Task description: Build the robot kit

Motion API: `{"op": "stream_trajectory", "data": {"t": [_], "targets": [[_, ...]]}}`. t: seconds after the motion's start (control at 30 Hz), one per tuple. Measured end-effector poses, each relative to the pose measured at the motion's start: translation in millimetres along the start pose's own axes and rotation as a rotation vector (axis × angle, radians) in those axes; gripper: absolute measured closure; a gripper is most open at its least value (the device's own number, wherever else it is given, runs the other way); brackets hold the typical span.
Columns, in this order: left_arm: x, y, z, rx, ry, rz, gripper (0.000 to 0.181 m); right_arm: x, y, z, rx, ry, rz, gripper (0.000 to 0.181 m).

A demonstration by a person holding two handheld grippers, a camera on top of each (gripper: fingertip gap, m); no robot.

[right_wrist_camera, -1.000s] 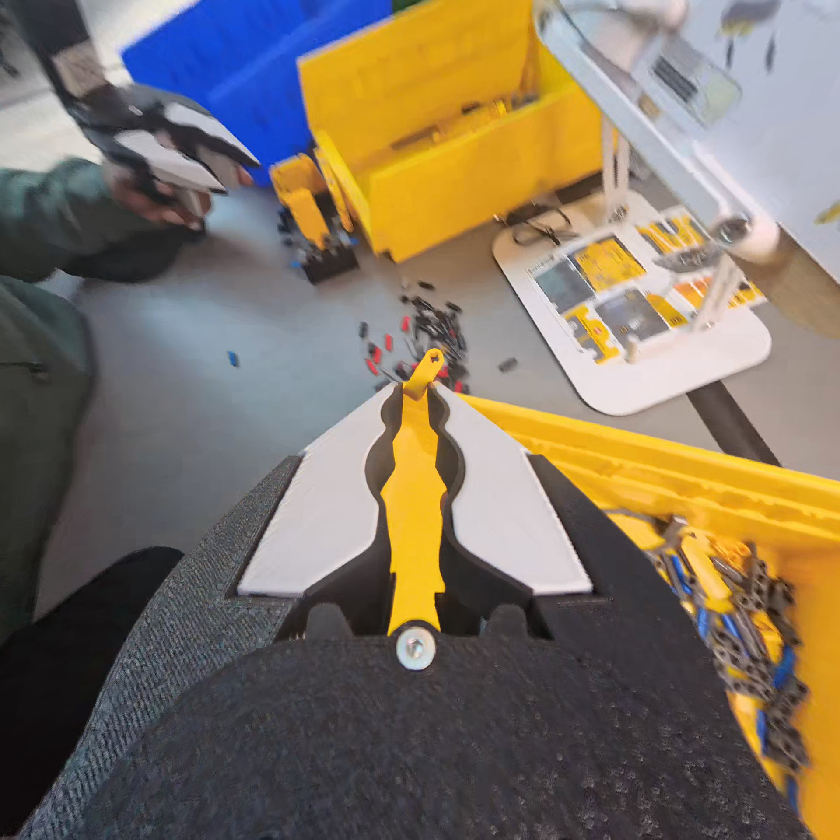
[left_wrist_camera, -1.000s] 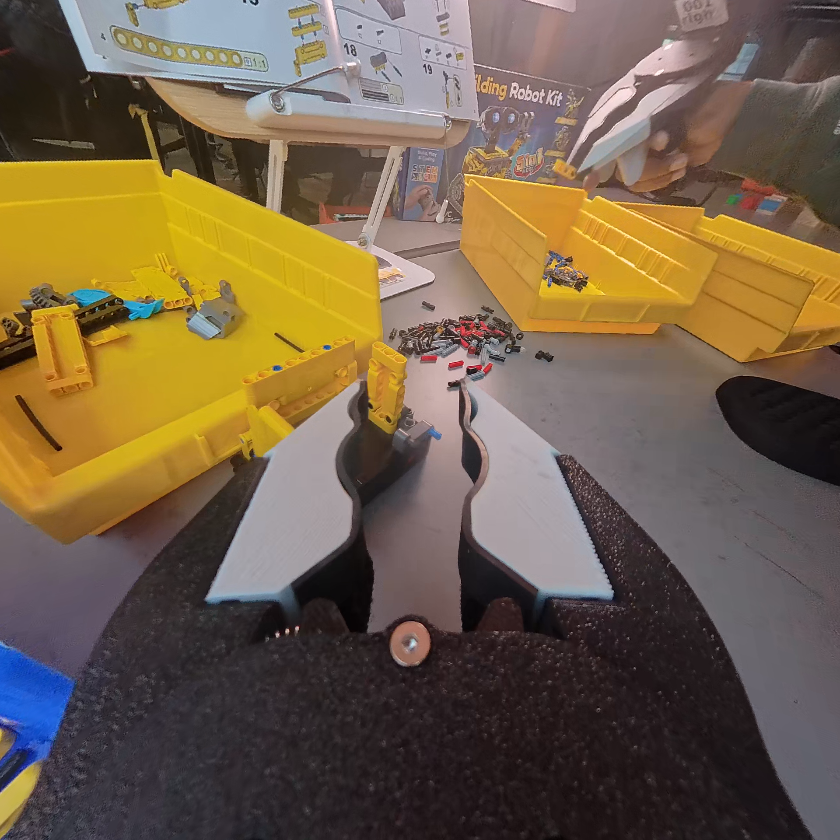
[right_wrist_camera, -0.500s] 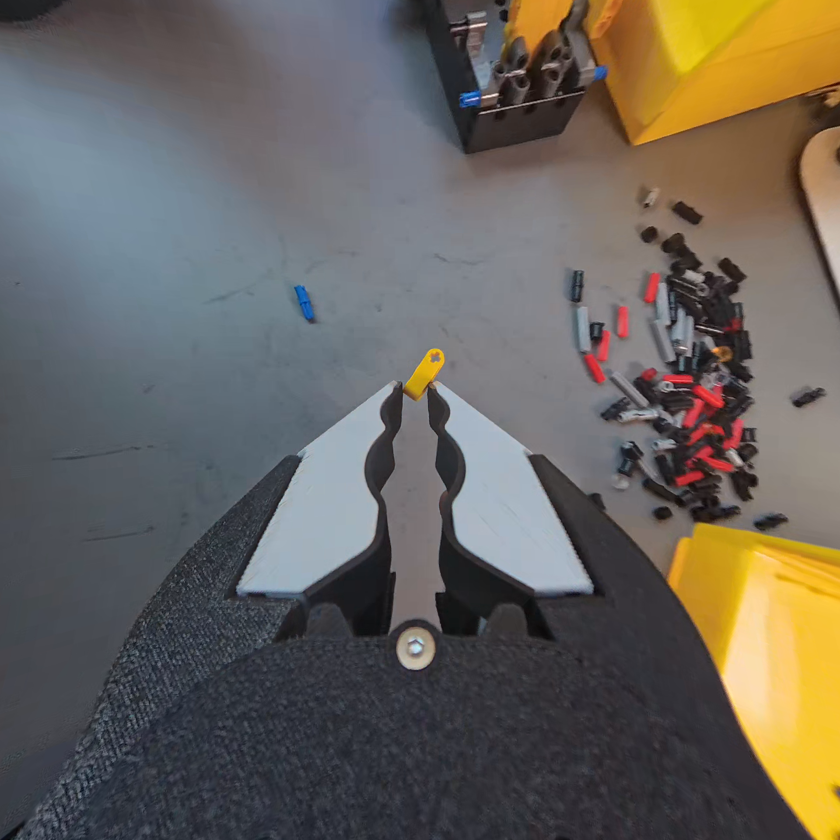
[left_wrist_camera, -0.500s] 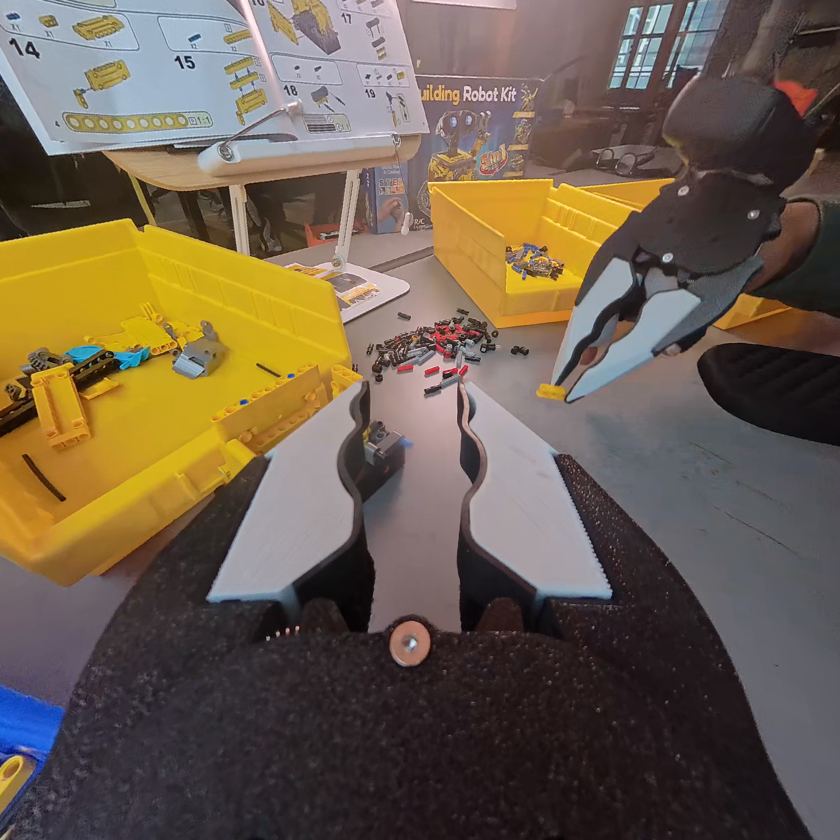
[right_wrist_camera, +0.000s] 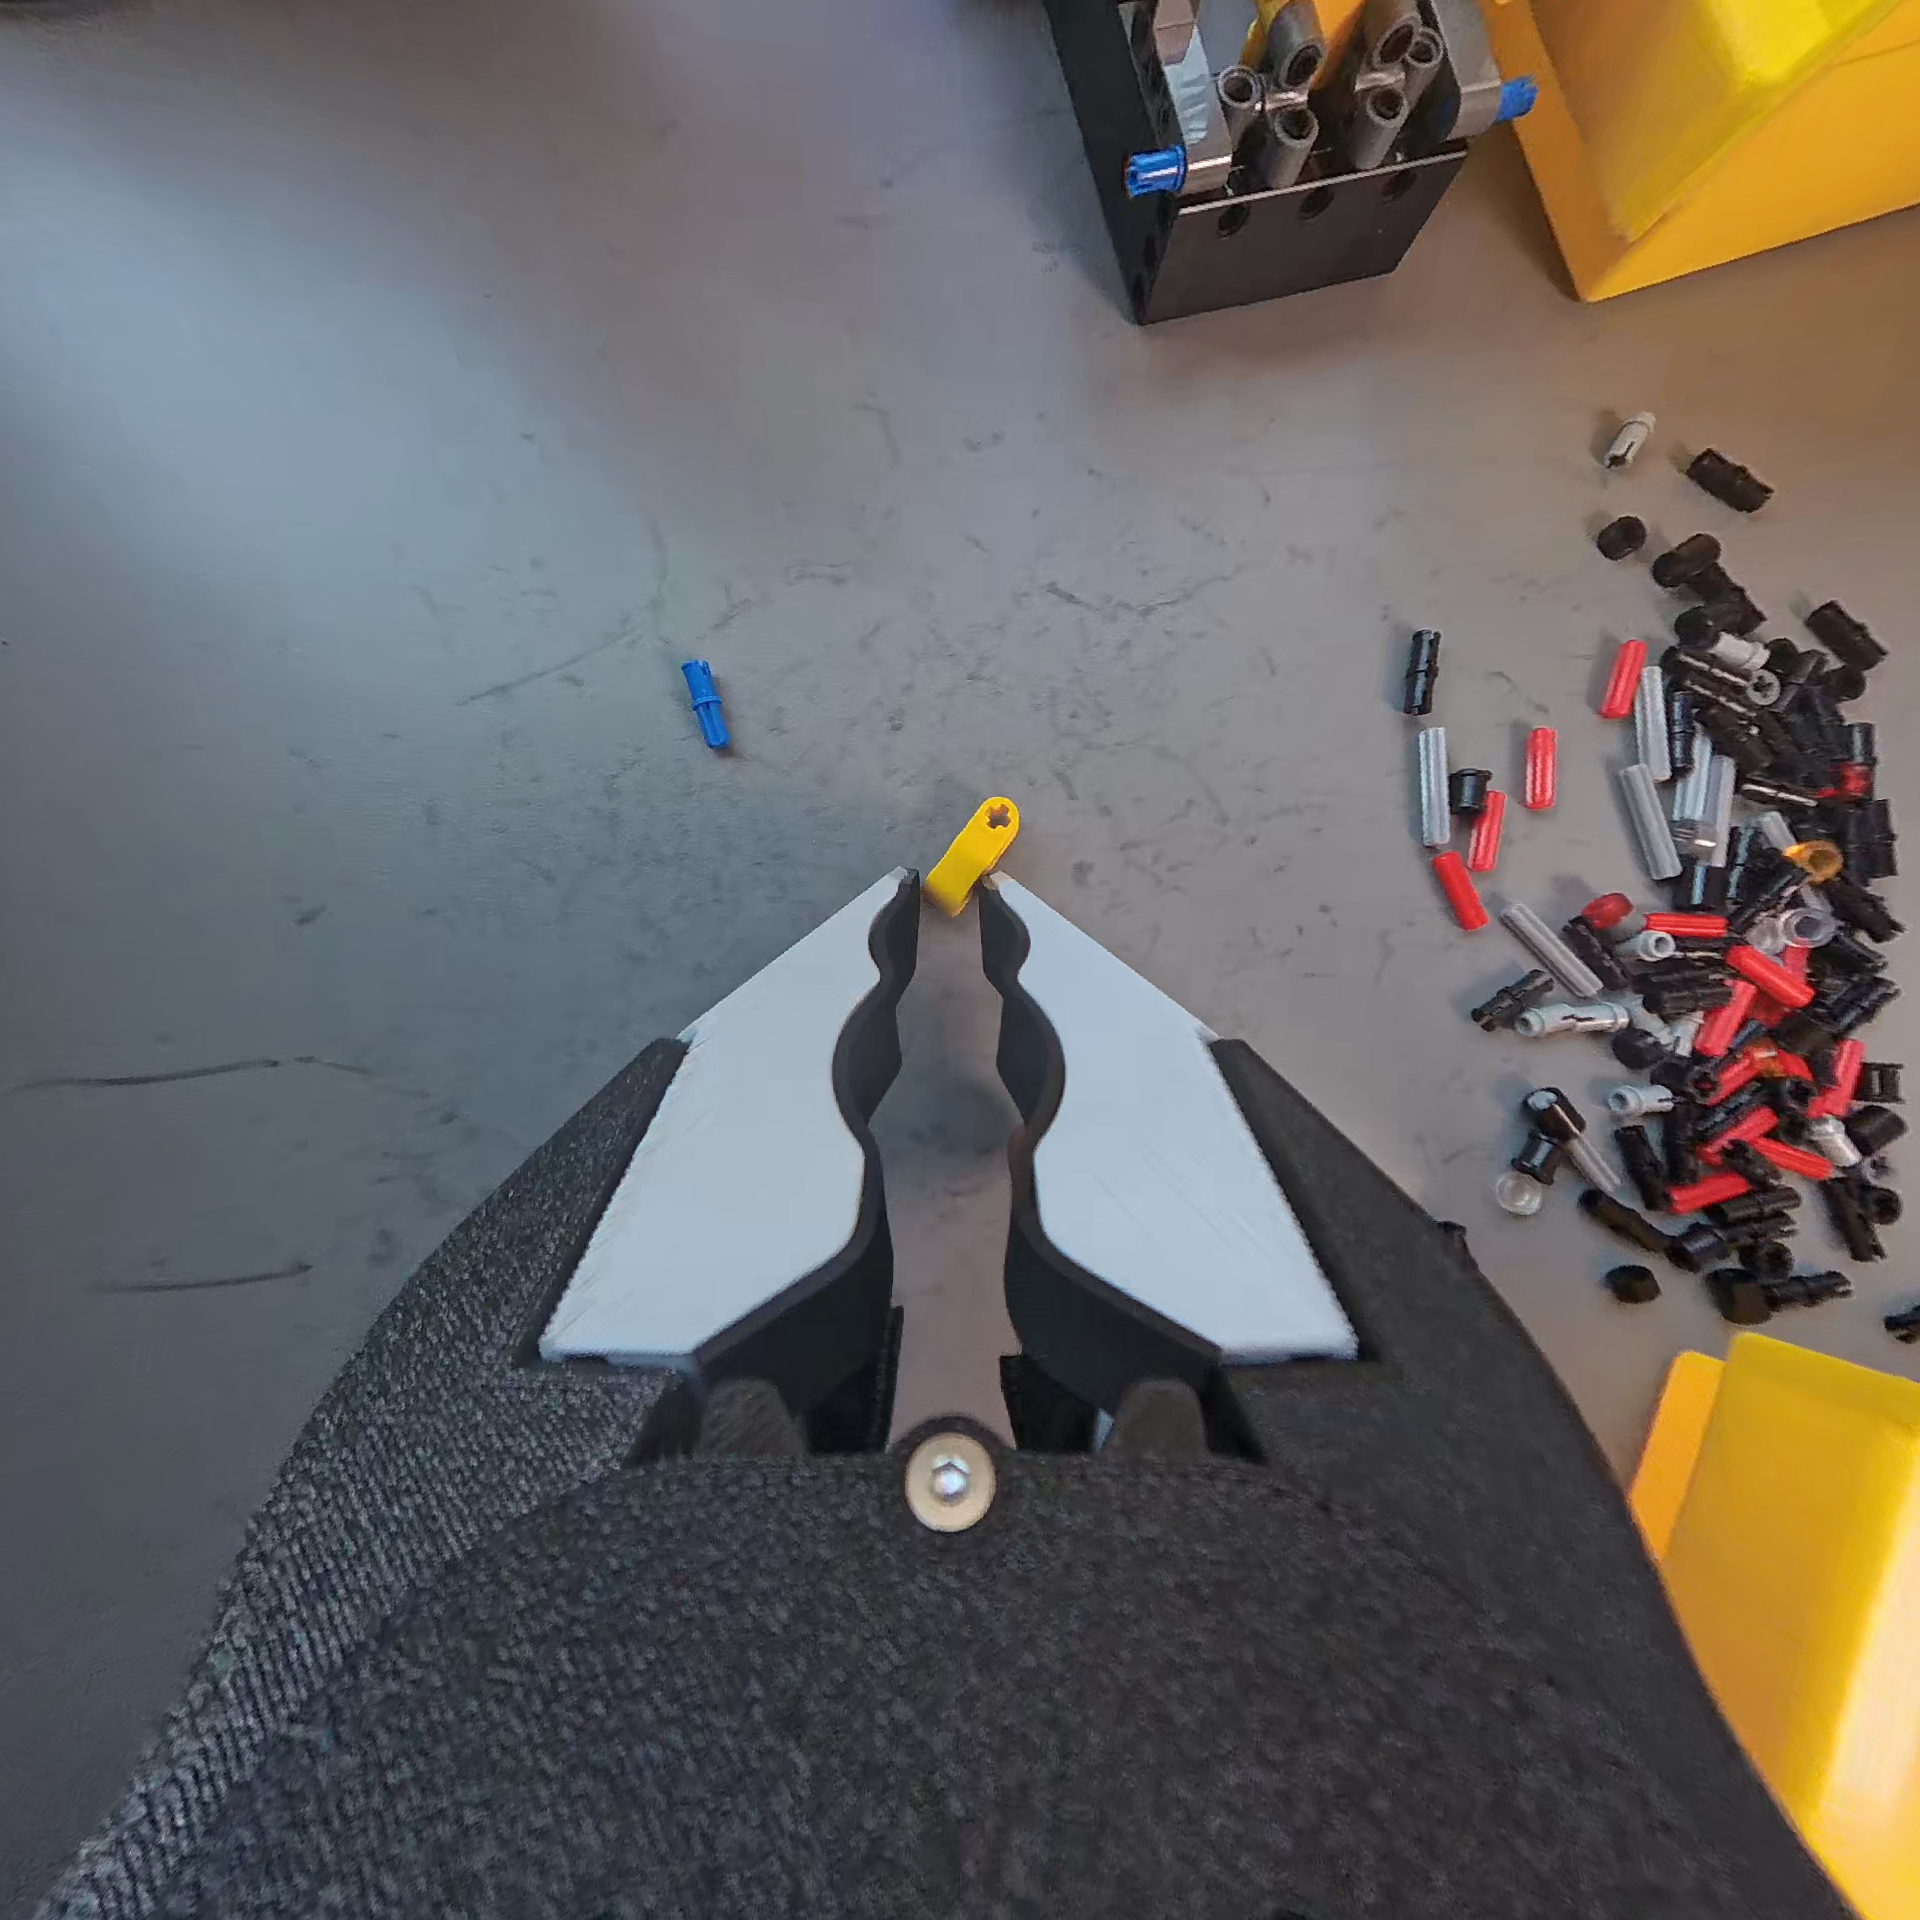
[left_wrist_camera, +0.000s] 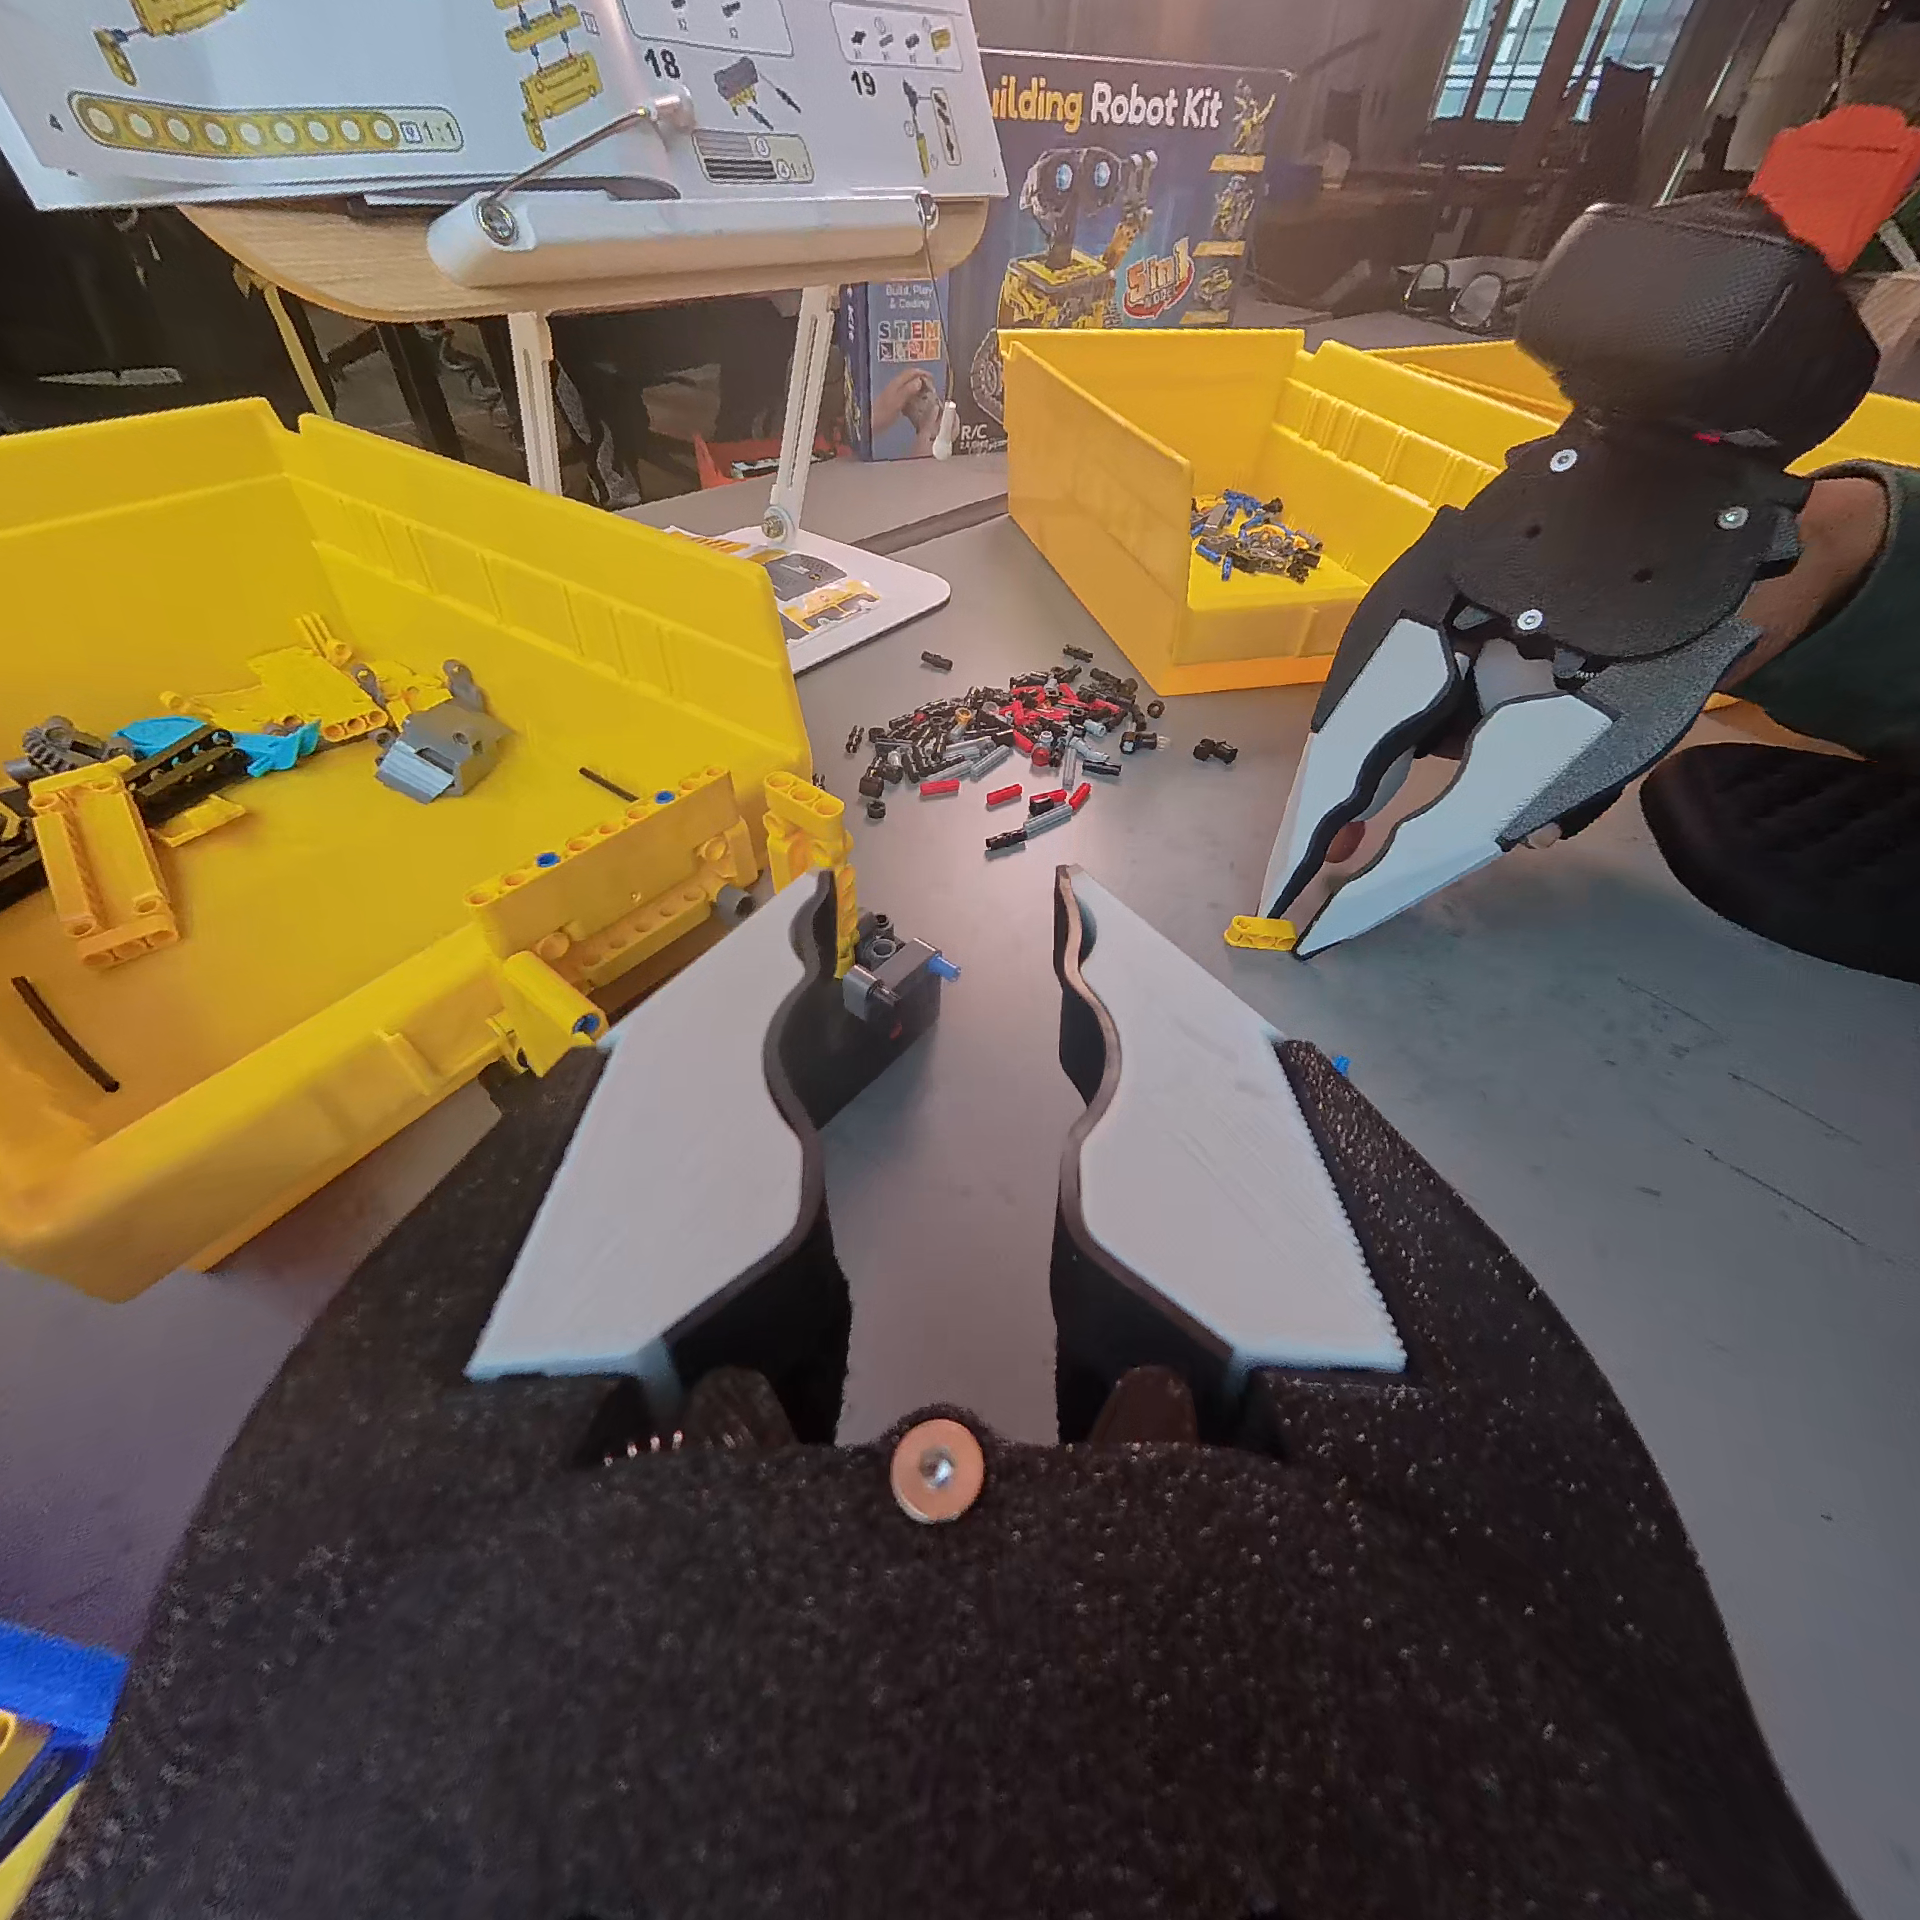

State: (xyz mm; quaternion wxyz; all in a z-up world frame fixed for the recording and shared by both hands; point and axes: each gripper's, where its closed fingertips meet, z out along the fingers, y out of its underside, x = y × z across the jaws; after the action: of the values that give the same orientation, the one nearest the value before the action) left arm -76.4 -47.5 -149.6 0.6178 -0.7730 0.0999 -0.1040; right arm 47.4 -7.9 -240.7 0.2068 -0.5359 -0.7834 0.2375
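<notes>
Left gripper: your left gripper (left_wrist_camera: 940, 904) hovers low over the desk, its fingers (left_wrist_camera: 686, 1122) wide apart and holding nothing.
Nearest to it: a black block assembly (left_wrist_camera: 883, 1013) with grey and blue pins stands on the desk just beside the left finger, touching a large yellow bin (left_wrist_camera: 395, 831).
Right gripper: your right gripper (right_wrist_camera: 951, 883) points down at the desk, fingers nearly together and clamped on a small yellow link piece (right_wrist_camera: 971, 852), whose free end rests at the desk surface.
Loose parts: a single blue pin (right_wrist_camera: 707, 703) lies apart to the left of the tips; a scattered pile of pins (right_wrist_camera: 1745, 935) in black, red and grey lies to the right.
Surface: the desk (right_wrist_camera: 416, 416) is matt grey, scuffed with faint dark marks.
Bins: the large bin holds yellow, grey and blue parts; a second yellow bin (left_wrist_camera: 1101, 488) farther back holds a small heap of parts.
Room: a white stand (left_wrist_camera: 665, 223) carries an instruction sheet (left_wrist_camera: 312, 94); a printed kit box (left_wrist_camera: 1122, 208) stands behind it, with dim windows beyond.
</notes>
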Motion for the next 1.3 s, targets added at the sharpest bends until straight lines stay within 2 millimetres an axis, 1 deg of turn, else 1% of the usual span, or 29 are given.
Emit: {"op": "stream_trajectory", "data": {"t": [0.13, 0.23, 0.3, 0.37, 0.43, 0.6, 0.7, 0.8, 0.93, 1.0, 1.03, 1.1, 1.13, 1.2, 1.27, 1.3], "targets": [[-2, 2, 1, -0.006, -0.002, -0.011, 0.14, 0, 0, 0, 0.02, 0.015, -0.025, 0.169], [-2, 3, 1, -0.009, 0.0, -0.013, 0.14, 2, 0, -1, 0.042, 0.032, -0.023, 0.165], [-2, 3, 2, -0.01, -0.001, -0.01, 0.139, 4, 0, -1, 0.059, 0.039, -0.021, 0.162], [-2, 3, 1, -0.009, -0.003, -0.008, 0.139, 0, 0, -3, 0.078, 0.013, -0.014, 0.154], [-2, 3, 1, -0.008, -0.002, -0.012, 0.139, -1, -3, -6, 0.114, 0.007, 0.003, 0.151], [-2, 3, 1, -0.01, 0.0, -0.016, 0.139, 4, -24, -26, 0.298, 0.028, 0.035, 0.145], [-2, 5, 2, -0.019, 0.004, -0.021, 0.14, 14, -32, -40, 0.412, 0.084, 0.083, 0.136], [-2, 6, 3, -0.025, 0.002, -0.025, 0.14, 23, -37, -53, 0.531, 0.126, 0.153, 0.13], [-7, 3, 1, -0.011, -0.019, -0.03, 0.141, 34, -37, -68, 0.649, 0.209, 0.174, 0.133], [-12, -6, -1, 0.009, -0.042, -0.024, 0.141, 35, -39, -72, 0.678, 0.223, 0.17, 0.138], [-17, -13, -3, 0.014, -0.059, -0.021, 0.142, 36, -39, -72, 0.682, 0.228, 0.169, 0.139], [-29, -40, -8, 0.036, -0.103, -0.006, 0.143, 37, -39, -72, 0.682, 0.238, 0.161, 0.14], [-38, -56, -12, 0.04, -0.134, 0.012, 0.145, 37, -39, -72, 0.687, 0.241, 0.16, 0.141], [-61, -82, -13, -0.025, -0.195, 0.058, 0.147, 37, -38, -72, 0.692, 0.233, 0.17, 0.143], [-88, -101, -7, -0.121, -0.235, 0.089, 0.143, 38, -38, -73, 0.701, 0.237, 0.176, 0.144], [-102, -106, -1, -0.182, -0.237, 0.095, 0.143, 38, -37, -73, 0.701, 0.243, 0.173, 0.145]]}}
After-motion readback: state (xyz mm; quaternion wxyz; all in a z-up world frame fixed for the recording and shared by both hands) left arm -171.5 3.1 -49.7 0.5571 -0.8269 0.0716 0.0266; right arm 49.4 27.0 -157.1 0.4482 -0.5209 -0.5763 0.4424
